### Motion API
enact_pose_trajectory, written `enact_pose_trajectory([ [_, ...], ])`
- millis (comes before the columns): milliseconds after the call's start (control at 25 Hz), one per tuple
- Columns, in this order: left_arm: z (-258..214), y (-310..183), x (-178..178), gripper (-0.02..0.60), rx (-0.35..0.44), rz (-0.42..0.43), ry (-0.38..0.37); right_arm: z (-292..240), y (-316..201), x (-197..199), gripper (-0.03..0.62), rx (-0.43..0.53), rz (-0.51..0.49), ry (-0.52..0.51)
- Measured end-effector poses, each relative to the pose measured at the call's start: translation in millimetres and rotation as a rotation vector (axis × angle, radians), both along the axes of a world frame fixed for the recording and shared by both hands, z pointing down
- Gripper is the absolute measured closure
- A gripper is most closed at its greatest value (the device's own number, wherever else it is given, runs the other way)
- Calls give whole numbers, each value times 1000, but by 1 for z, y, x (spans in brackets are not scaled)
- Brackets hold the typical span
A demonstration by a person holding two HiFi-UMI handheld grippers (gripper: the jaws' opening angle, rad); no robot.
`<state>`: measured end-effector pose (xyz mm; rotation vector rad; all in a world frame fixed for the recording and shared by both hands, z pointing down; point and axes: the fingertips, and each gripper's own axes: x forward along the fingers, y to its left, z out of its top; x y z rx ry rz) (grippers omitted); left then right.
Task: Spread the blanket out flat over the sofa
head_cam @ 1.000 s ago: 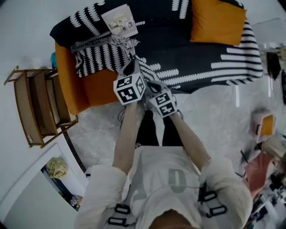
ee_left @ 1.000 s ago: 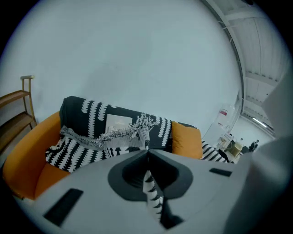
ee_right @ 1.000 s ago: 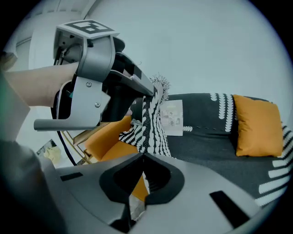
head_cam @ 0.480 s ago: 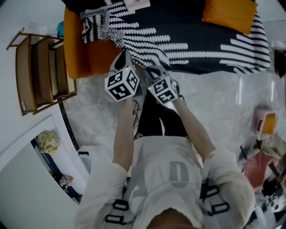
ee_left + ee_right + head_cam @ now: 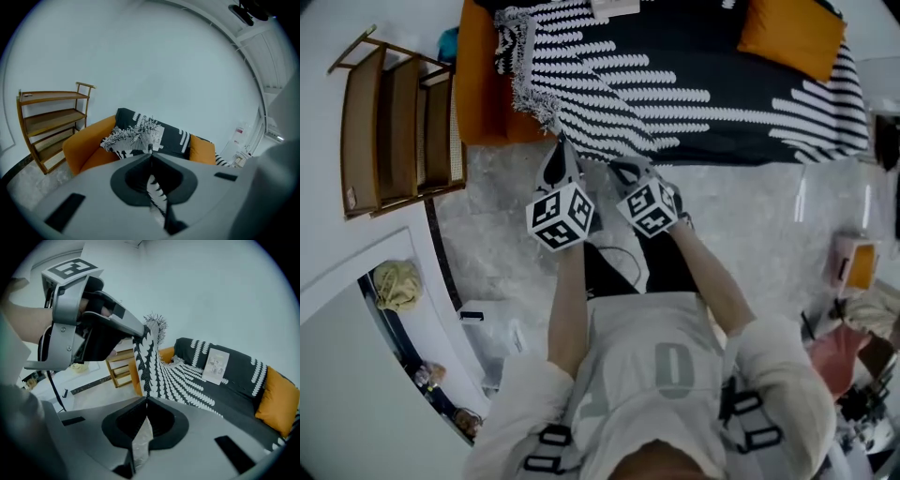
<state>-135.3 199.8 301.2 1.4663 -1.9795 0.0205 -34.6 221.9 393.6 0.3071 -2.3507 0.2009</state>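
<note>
**Q:** State of the left tongs (image 5: 151, 155)?

**A:** Pressed together. A strip of the black-and-white striped blanket (image 5: 581, 89) is pinched between the jaws. The left gripper view shows the cloth running down through the closed gap.

**Q:** State of the right tongs (image 5: 146, 400)?

**A:** Also pressed together and pinching the blanket's edge. A pale fold of cloth sits in the closed gap. In the head view the two tongs are just beside each other, over the floor (image 5: 492, 244) in front of the sofa (image 5: 478, 89).

**Q:** Where is the blanket?

**A:** It stretches from the two tongs up to the sofa's seat. In the right gripper view the edge rises steeply from the right tongs to the tip of the left tongs. A bunched, fringed part lies by the orange arm at the sofa's left end. The seat also carries a dark patterned cover, and where the blanket ends and the cover begins cannot be told.

**Q:** Other items?

**A:** An orange cushion (image 5: 792, 33) sits at the sofa's right end. A booklet (image 5: 216, 364) leans on the backrest. A wooden shelf (image 5: 394, 122) stands beside the orange arm.
</note>
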Motion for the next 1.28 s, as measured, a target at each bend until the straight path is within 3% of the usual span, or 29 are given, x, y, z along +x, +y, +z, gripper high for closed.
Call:
enact_pose_trajectory([
  [240,18,61,-39,569,35,42,33,18,48,-42,581,7,-22,71],
  [480,52,122,-54,570,-3,99,71,45,96,-56,581,10,-69,157],
  [880,131,204,-69,571,-105,-26,82,124,166,-63,582,-79,-223,208],
  [1120,231,230,-95,571,-185,-98,90,213,190,-81,581,-158,-279,238],
  [1280,294,232,-95,571,-226,-106,97,269,196,-74,582,-189,-312,274],
])
